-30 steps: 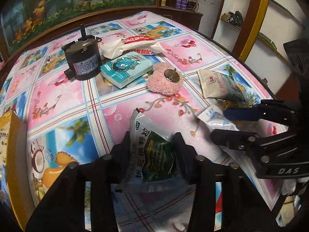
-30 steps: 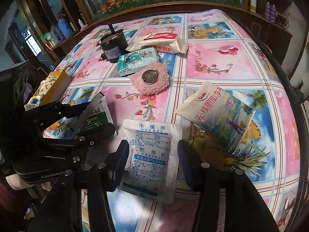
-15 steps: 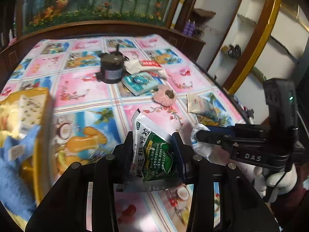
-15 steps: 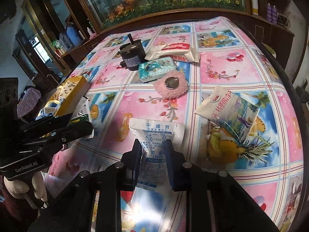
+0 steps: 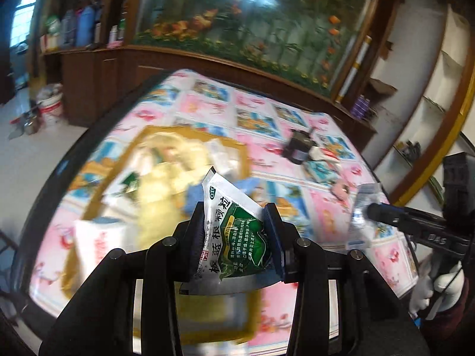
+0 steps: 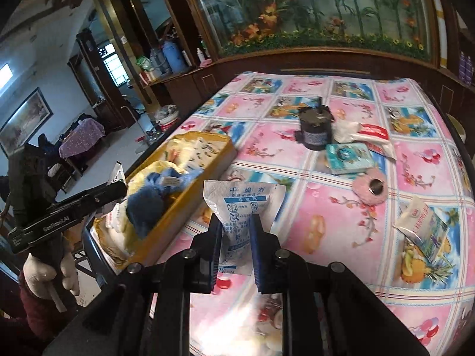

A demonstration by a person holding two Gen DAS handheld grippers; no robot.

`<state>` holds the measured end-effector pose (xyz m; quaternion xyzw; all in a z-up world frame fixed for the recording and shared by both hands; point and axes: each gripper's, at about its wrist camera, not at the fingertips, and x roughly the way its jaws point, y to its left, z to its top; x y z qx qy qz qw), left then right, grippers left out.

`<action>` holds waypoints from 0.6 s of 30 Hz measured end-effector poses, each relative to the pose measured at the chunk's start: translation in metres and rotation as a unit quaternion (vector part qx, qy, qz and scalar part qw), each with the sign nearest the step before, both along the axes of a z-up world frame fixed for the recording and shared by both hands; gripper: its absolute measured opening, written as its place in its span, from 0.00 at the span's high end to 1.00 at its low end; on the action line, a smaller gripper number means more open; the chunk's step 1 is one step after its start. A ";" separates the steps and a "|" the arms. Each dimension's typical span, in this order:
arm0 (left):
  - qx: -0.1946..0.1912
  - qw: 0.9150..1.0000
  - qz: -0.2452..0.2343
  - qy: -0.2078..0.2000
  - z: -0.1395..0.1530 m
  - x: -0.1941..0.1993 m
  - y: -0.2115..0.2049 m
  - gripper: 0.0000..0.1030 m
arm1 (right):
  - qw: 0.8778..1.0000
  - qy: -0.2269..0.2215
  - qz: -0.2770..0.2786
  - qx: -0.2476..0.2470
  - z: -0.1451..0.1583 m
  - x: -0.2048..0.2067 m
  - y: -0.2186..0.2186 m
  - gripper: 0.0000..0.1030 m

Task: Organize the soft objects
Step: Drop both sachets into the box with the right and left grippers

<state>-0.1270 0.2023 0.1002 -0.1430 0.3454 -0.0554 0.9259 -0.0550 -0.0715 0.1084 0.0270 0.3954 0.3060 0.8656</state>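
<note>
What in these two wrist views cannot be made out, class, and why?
- Left wrist view: contents of the yellow tray are smeared by motion blur.
- Left wrist view: the green sachet has its lower edge hidden behind the left gripper.
- Right wrist view: the white desiccant packet has its lower print covered by the right gripper.

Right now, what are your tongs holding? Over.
Left tongs shut on green packet. Right tongs shut on white sachet. Yellow tray ahead, nothing blocking.
</note>
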 end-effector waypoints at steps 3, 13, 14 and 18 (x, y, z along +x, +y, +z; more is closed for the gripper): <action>-0.007 0.999 0.027 0.017 -0.014 -0.007 0.022 0.63 | 0.999 -0.002 0.033 0.006 0.006 -0.001 0.030 0.83; -0.005 0.996 0.054 0.071 -0.050 -0.009 0.047 0.58 | 0.993 0.015 0.121 -0.004 0.005 -0.006 0.120 0.83; -0.009 0.996 0.054 0.068 -0.050 -0.010 0.049 0.58 | 0.991 0.025 0.130 -0.004 0.002 -0.006 0.128 0.83; -0.017 0.996 0.068 0.049 -0.043 -0.020 0.058 0.58 | 0.986 0.061 0.157 -0.016 -0.015 -0.009 0.152 0.83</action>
